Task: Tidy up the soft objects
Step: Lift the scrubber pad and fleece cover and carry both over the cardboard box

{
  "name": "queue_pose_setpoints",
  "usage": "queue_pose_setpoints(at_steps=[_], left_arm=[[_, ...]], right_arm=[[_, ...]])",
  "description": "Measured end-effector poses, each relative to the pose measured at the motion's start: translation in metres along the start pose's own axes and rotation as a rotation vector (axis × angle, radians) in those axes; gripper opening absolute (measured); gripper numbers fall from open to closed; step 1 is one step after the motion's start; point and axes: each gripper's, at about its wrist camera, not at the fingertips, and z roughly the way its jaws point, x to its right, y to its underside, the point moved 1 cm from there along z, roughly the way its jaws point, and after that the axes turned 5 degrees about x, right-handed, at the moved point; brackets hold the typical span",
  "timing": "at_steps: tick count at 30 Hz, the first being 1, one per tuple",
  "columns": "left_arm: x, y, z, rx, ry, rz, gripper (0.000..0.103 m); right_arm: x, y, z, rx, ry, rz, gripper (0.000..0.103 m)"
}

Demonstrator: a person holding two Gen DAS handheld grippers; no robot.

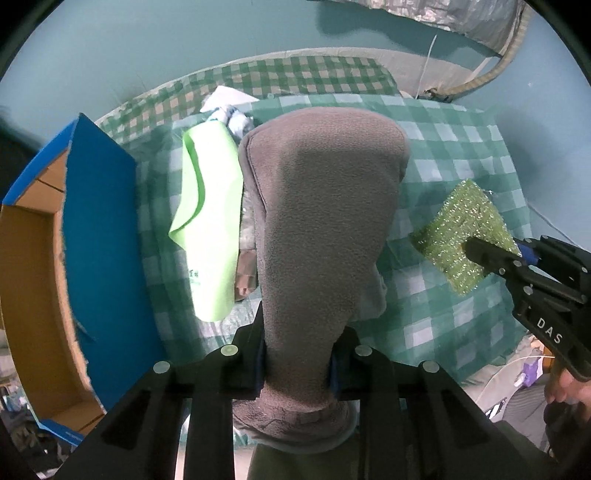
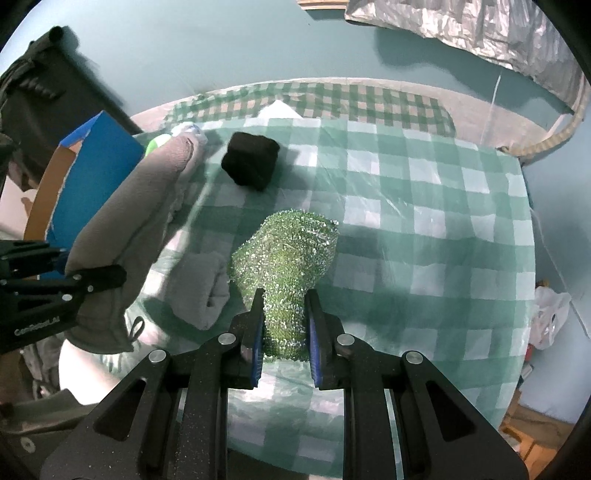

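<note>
Right below us is a round table under a green-and-white checked cloth [image 2: 424, 236] with a clear plastic sheet over it. A folded grey cloth [image 2: 207, 291] lies near the front edge, and a black cube-shaped sponge [image 2: 251, 160] sits farther back. An open blue cardboard box [image 1: 99, 236] stands at the table's left, a lime-green cloth [image 1: 210, 221] lies beside it, and there's something white and pale blue behind that. Beyond the rim is teal floor, with crinkled silver sheeting [image 2: 461, 22] at the far edge.

Now the grippers! The left gripper [image 1: 297, 373] is clamped on a grey fleece mitt [image 1: 325, 221], pads squeezing its narrow end, the mitt off the cloth. The right gripper [image 2: 284, 332] pinches a sparkly green scouring pad [image 2: 291, 251] tight between blue pads, also clear of the table.
</note>
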Motion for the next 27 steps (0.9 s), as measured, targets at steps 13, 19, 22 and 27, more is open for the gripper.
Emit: queue_pose_setpoints(at_steps=[13, 19, 22, 27], left_arm=[[-0.016, 0.004, -0.036, 0.076, -0.071, 0.060, 0.026], [-0.031, 0.009, -0.055, 0.097, -0.084, 0.034, 0.026], [-0.036, 0.011, -0.065, 0.114, -0.088, 0.022, 0.026], [-0.043, 0.014, -0.079, 0.140, -0.099, 0.011, 0.026]], right_arm=[[-0.024, -0.023, -0.030, 0.034, 0.005, -0.050, 0.018], [-0.039, -0.034, -0.044, 0.047, -0.002, -0.071, 0.018], [-0.047, -0.040, -0.051, 0.054, -0.009, -0.087, 0.018], [-0.062, -0.050, -0.060, 0.061, -0.016, -0.113, 0.018]])
